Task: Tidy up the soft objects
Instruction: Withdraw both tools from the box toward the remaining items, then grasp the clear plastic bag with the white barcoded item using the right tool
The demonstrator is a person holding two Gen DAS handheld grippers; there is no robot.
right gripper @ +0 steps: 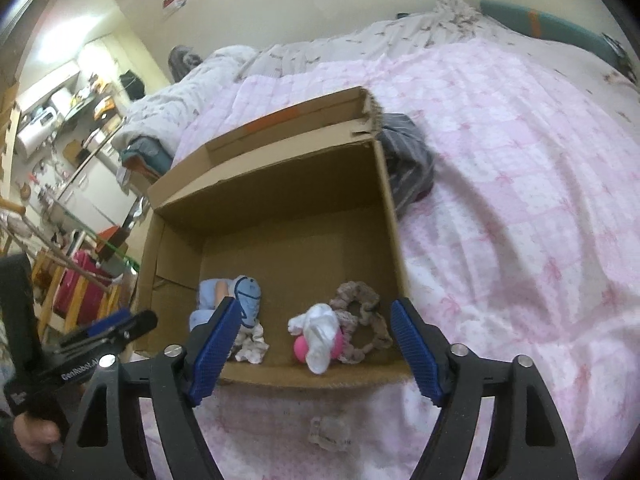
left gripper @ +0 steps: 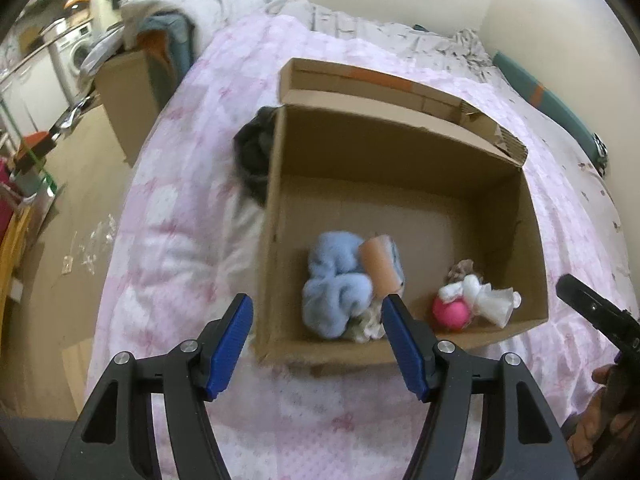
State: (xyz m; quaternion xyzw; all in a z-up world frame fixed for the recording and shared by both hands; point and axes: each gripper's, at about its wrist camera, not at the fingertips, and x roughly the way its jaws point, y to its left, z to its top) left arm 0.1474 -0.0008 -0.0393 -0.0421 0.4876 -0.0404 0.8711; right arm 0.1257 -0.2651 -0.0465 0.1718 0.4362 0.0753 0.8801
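You hold both grippers above the near edge of the cardboard box, which sits on the pink quilt, and both are empty: the left gripper has its blue pads spread wide apart with nothing between them, and the right gripper is spread just as wide over the box's front wall. The soft things gathered so far lie along the near side of the box floor: a light blue fuzzy cloth with a peach roll resting on it, a pink ball touching a white sock, and a patterned scrunchie just beside them. The far half of the box floor is bare. You appear to be between placements, with no item in hand, so the step in hand is choosing the next thing to collect. The likeliest candidate is the dark striped garment lying on the quilt against the box's outer wall. Reaching it means lifting one gripper clear over the box rim, coming down on a bunched fold, and closing firmly, since loose cloth can slip or trail over the wall.
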